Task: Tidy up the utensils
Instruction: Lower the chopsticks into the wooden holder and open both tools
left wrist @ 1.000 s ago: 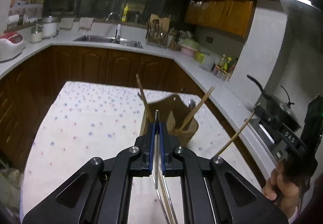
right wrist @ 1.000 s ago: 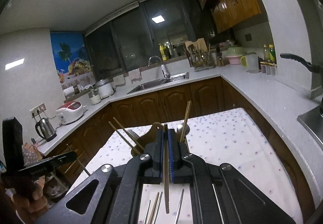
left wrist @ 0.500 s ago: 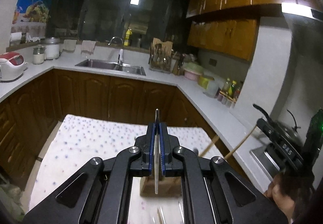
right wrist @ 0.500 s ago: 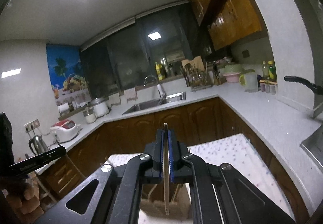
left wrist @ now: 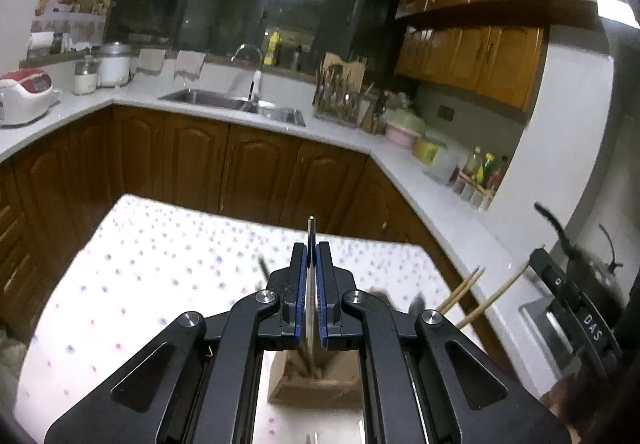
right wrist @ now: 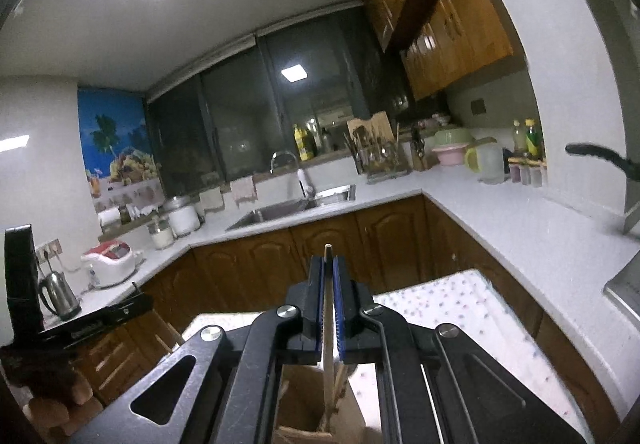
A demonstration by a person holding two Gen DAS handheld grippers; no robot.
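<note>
left hand-held gripper point(left wrist: 311, 252) clamped on a thin metal utensil point(left wrist: 310, 284), right hand-held gripper point(right wrist: 329, 268) pinching a wooden chopstick point(right wrist: 328, 324), both above the brown holder point(left wrist: 316, 384) (dotted cloth point(left wrist: 152, 276) underneath)

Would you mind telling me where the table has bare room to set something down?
The dotted tablecloth lies bare to the left of and beyond the wooden utensil holder. It is crowded at the holder itself, where chopsticks stick out toward the stove side.
</note>
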